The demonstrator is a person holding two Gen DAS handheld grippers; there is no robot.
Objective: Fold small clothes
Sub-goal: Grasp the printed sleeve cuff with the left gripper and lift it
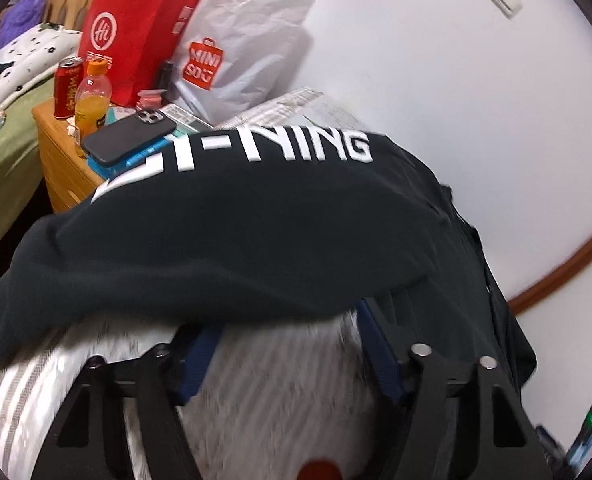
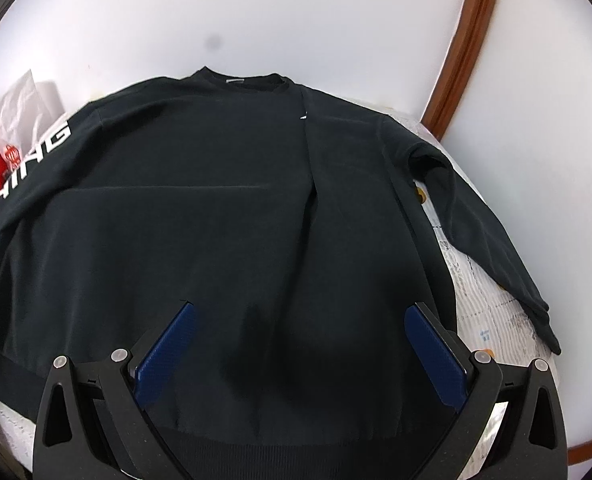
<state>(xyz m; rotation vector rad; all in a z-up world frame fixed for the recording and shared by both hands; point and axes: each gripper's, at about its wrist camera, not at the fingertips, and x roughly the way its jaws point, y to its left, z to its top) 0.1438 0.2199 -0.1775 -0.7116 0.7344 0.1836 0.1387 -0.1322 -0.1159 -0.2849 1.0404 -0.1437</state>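
Observation:
A black sweatshirt (image 2: 215,208) lies flat on a bed with a striped white cover (image 2: 484,312), its collar (image 2: 251,78) at the far side. The sleeve with white lettering (image 1: 255,216) stretches out to the left, and the other sleeve (image 2: 476,216) runs down the right side. My left gripper (image 1: 287,316) is open at the lettered sleeve's near edge. The cloth covers its blue fingertips (image 1: 380,352), and only striped cover shows between the pads. My right gripper (image 2: 302,308) hovers wide open over the lower body of the sweatshirt, holding nothing.
A wooden bedside table (image 1: 55,160) at the left carries a red can (image 1: 68,88), an orange bottle (image 1: 91,100), a phone (image 1: 129,138), a red bag (image 1: 135,40) and a white bag (image 1: 235,48). A white wall with brown trim (image 1: 568,272) stands behind.

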